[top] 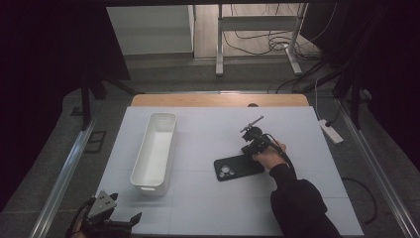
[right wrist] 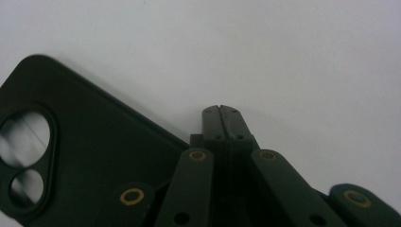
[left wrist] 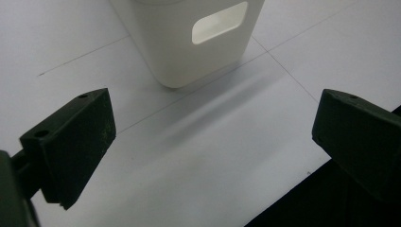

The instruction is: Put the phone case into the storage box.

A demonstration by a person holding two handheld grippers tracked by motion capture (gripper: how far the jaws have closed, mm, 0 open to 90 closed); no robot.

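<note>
A black phone case [top: 237, 167] lies flat on the white table sheet [top: 208, 198], camera cut-outs facing up. My right gripper [top: 249, 150] is held by a hand in a dark sleeve at the case's right edge. In the right gripper view its jaws [right wrist: 220, 118] are pressed together with nothing between them, tips just beside the case [right wrist: 94, 156]. My left gripper [top: 124, 214] sits at the table's near left corner. Its jaws [left wrist: 215, 132] stand wide open over bare sheet, facing the short end of a white bin [left wrist: 189, 42].
The long white bin [top: 154, 148] lies lengthwise on the left half of the table, open side up, with nothing visible in it. A wooden table edge [top: 218, 100] runs along the back. A power strip [top: 331, 132] and cables lie on the floor at right.
</note>
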